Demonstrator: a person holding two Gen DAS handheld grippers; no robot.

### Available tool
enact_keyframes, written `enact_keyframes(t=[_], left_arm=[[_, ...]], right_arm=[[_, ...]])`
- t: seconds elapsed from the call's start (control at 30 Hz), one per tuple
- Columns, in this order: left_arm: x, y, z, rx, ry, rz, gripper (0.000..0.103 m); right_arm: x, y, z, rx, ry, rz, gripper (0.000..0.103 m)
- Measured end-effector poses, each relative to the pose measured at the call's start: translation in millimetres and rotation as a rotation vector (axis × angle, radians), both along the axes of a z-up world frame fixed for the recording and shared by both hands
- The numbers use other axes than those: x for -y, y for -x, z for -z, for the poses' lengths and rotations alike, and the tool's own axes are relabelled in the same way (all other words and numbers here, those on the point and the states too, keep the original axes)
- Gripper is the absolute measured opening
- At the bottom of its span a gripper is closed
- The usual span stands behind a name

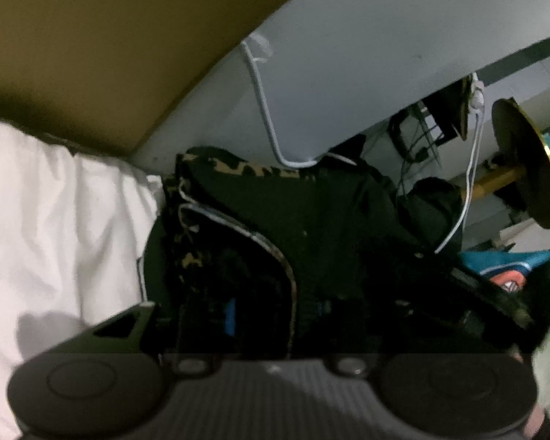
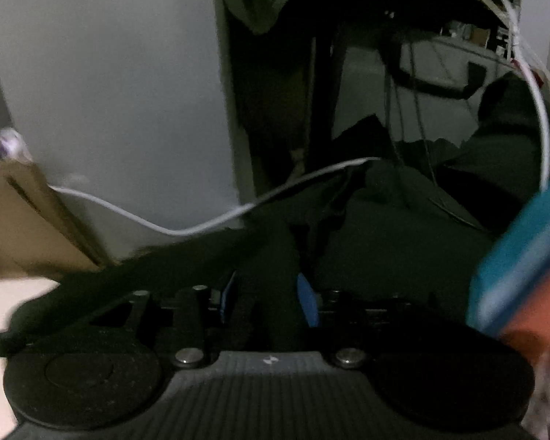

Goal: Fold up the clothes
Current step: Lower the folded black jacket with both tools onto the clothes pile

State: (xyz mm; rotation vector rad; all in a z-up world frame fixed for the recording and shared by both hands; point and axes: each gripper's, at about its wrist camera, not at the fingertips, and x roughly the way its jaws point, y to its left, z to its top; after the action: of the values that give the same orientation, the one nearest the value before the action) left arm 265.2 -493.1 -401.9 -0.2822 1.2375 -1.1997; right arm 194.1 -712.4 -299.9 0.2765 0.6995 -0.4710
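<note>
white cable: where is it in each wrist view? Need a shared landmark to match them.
Left wrist: the thin white cable runs down the grey wall at centre, then bends right behind the dark clothes pile.
Right wrist: the cable sags across the middle, from the brown cardboard at left to above the dark clothes.
Shared landmark: the teal and orange cloth, at right in both views.

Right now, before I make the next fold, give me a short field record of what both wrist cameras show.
garment: black clothing with white piping and a leopard-print edge, bunched in a heap
surface: white sheet left of the heap
left gripper: low over the black clothing; too dark to tell how the jaws stand
right gripper: dark cloth between its blue pads; grip unclear
cable: white cord draped over the dark cloth
backdrop: grey wall, brown board
</note>
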Motion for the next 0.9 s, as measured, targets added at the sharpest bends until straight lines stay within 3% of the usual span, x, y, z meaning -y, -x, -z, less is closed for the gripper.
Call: enact_keyframes(t=[0.07,0.17,0.23,0.33,0.43,0.57,0.73,0.8,0.83,0.9], left_arm=[[0,2,-8,0.034,-0.010,0.021,0.046],[-6,5,-16,0.076,-0.011,0.033,0.062],[-12,5,-20,0.095,-0.008,0.026,0.064],[-22,-2,-24,0.095,-0.003,-0.008,0.066],[-24,-12,-24,0.078,-0.010,-0.040,0.077],[-12,-23,-16,0.021,-0.012,-0.048,0.077],[-1,-29,4,-0.083,-0.019,-0.065,0.077],[1,-30,6,-0.085,-0.007,-0.081,0.076],[2,-30,5,-0.074,-0.004,-0.085,0.074],[3,-30,2,-0.053,0.004,-0.092,0.058]], right_arm=[[-11,17,-5,0.053,-0.030,0.004,0.044],[-28,37,-2,0.108,-0.093,0.022,0.044],[-39,45,4,0.126,-0.124,0.028,0.044],[-56,51,12,0.146,-0.147,0.031,0.044],[-70,51,16,0.161,-0.152,0.032,0.044],[-92,42,19,0.127,-0.100,0.019,0.044],[-113,37,27,0.117,-0.123,-0.027,0.044],[-119,36,32,0.109,-0.132,-0.043,0.044],[-123,36,33,0.106,-0.132,-0.047,0.044],[-128,36,34,0.101,-0.123,-0.055,0.044]])
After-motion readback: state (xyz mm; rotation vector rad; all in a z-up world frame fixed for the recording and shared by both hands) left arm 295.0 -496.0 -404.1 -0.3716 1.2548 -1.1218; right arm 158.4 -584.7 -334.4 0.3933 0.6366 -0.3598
